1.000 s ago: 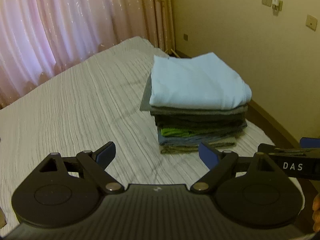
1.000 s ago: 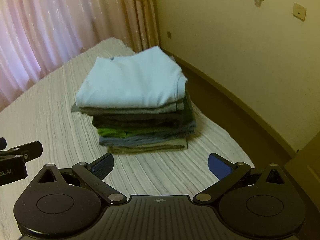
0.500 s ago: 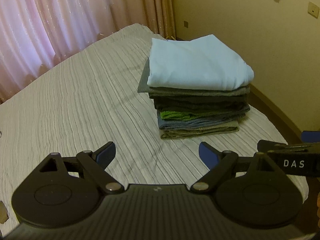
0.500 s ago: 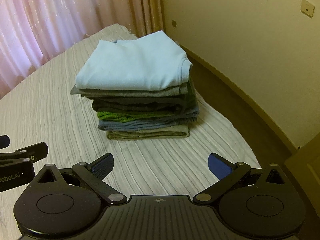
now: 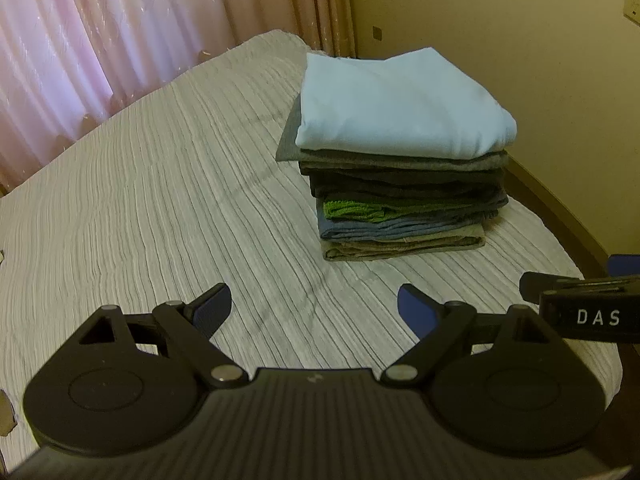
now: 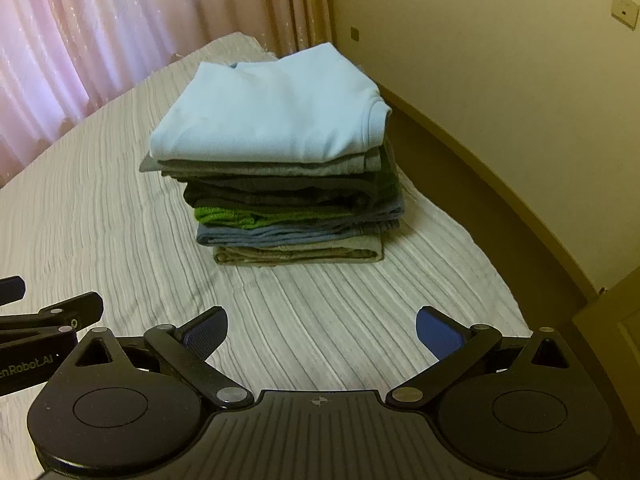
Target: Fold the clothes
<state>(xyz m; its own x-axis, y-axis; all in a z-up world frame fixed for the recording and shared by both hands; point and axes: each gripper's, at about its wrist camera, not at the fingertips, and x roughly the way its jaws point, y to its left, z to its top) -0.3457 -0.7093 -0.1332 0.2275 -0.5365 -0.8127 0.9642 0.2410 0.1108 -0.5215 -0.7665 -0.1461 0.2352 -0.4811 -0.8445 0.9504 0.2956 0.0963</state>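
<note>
A stack of several folded clothes [image 5: 404, 196] [image 6: 292, 208] stands on the bed near its right edge, topped by a light blue garment [image 5: 400, 108] [image 6: 272, 108]; grey, dark, green, blue and olive pieces lie beneath. My left gripper [image 5: 316, 308] is open and holds nothing, hovering over the bedspread short of the stack. My right gripper [image 6: 320, 330] is open too, also short of the stack and apart from it. Each gripper's side shows at the edge of the other's view.
The striped off-white bedspread [image 5: 140, 200] stretches to the left of the stack. Pink curtains [image 5: 100, 32] hang behind the bed. A yellow wall [image 6: 500, 60] and brown floor strip [image 6: 460, 168] run along the right, close to the bed edge.
Both grippers have drawn back and upward from the stack, which now appears farther away and higher in both views. The jaws stayed open.
</note>
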